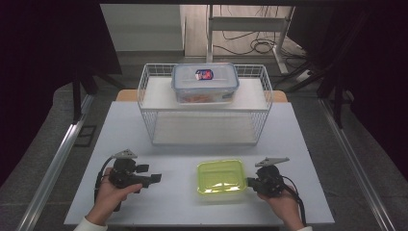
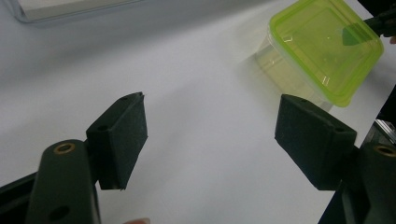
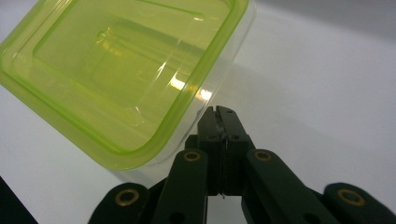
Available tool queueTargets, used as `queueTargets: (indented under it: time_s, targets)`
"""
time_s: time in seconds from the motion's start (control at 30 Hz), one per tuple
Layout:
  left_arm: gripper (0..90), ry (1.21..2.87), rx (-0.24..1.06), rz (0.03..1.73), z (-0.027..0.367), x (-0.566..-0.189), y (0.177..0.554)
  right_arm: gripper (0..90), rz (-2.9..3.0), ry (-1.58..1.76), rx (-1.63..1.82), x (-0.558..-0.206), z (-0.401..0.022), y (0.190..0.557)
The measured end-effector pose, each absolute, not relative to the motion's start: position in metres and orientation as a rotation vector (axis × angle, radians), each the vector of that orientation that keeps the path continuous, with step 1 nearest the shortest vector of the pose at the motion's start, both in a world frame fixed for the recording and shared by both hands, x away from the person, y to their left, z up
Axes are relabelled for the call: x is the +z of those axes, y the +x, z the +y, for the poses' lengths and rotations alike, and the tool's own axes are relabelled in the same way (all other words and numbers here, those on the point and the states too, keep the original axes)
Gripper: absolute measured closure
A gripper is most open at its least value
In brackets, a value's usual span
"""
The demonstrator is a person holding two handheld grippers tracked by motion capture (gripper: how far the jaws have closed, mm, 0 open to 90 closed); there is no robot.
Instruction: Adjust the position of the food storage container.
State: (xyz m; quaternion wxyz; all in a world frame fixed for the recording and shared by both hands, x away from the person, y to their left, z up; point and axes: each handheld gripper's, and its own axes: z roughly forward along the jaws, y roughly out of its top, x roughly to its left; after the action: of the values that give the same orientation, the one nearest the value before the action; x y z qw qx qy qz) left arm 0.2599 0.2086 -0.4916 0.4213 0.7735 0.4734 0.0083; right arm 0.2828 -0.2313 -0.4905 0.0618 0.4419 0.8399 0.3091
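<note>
1. Desk [image 1: 144, 130], white, carries everything here; I have one tool in each hand at its near edge.
2. My right tool [image 1: 251, 182] has its jaws pressed flat together, pad against pad, with nothing between them; in the right gripper view [image 3: 219, 122] the tips sit right at the rim of the lime-green lidded container [image 3: 126, 70], and I cannot tell whether they touch it.
3. The lime-green lidded container [image 1: 220, 176] rests on the desk near the front edge, just left of my right tool, with its clear body under a green lid; in the left gripper view [image 2: 327, 46] it lies ahead and to the right of the jaws.
4. My left tool [image 1: 155, 178] stands wide open and holds nothing; in the left gripper view [image 2: 210, 135] bare desk shows between the two pads, and it is well apart from the green container.
5. A white wire basket [image 1: 154, 77] stands farther back on the desk.
6. A clear storage box with a blue-rimmed lid [image 1: 205, 83] sits inside the basket, toward the back, with something orange showing through its wall.
</note>
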Motion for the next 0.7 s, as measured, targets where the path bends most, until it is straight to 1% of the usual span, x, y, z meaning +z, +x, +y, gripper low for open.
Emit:
queueTargets:
  time_s: [0.27, 0.63, 0.7]
  targets:
    - [25.4, 1.944, 0.022, 1.183, 0.207, -0.492, 0.260, 88.5, 2.579, 1.301, 0.931, -0.496, -0.214, 0.282]
    - [25.1, 1.957, 0.018, 1.182, 0.203, -0.494, 0.260, 87.9, 2.602, 1.222, 0.925, -0.501, -0.177, 0.288]
    - [25.1, 1.956, 0.017, 1.183, 0.203, -0.494, 0.260, 87.9, 2.601, 1.220, 0.929, -0.501, -0.177, 0.288]
